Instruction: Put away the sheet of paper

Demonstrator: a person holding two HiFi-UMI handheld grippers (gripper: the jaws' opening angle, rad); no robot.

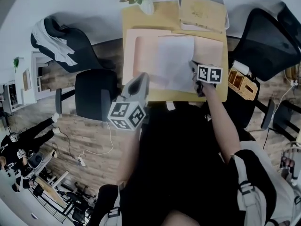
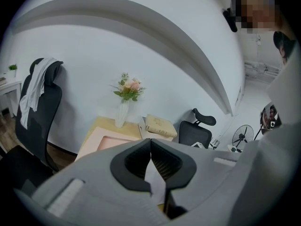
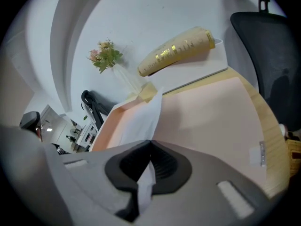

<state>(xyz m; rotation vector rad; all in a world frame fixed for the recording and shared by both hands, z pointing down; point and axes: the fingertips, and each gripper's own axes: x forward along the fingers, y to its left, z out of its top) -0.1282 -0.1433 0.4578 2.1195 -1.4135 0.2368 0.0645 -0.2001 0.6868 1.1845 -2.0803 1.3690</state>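
Both tongs are clenched on the sheet point(image 1: 176, 62). The left gripper point(image 1: 143, 77) has its jaws together with a white edge pinched between the pads, and the right gripper point(image 1: 193, 68) is closed the same way on the opposite near edge. From the right gripper's jaws the paper runs forward and stands partly on edge rather than flat, so it looks held up off the surface. Directly beneath and ahead of both tongs lies the pink folder point(image 1: 141, 51), spread open on the desk point(image 1: 164, 18). The sheet hangs over its middle, with bare pink showing to either side. I cannot tell whether the paper's far edge already touches the folder. Beyond the folder, well past the jaws, a tan book point(image 1: 202, 11) rests at the desk's far right, and a vase point(image 1: 146, 6) of flowers stands at the far edge to the left of it. By my reading the pickup is done and the sheet is above its place. What is left is lowering it flat into the folder, releasing both grips, and perhaps closing the folder.
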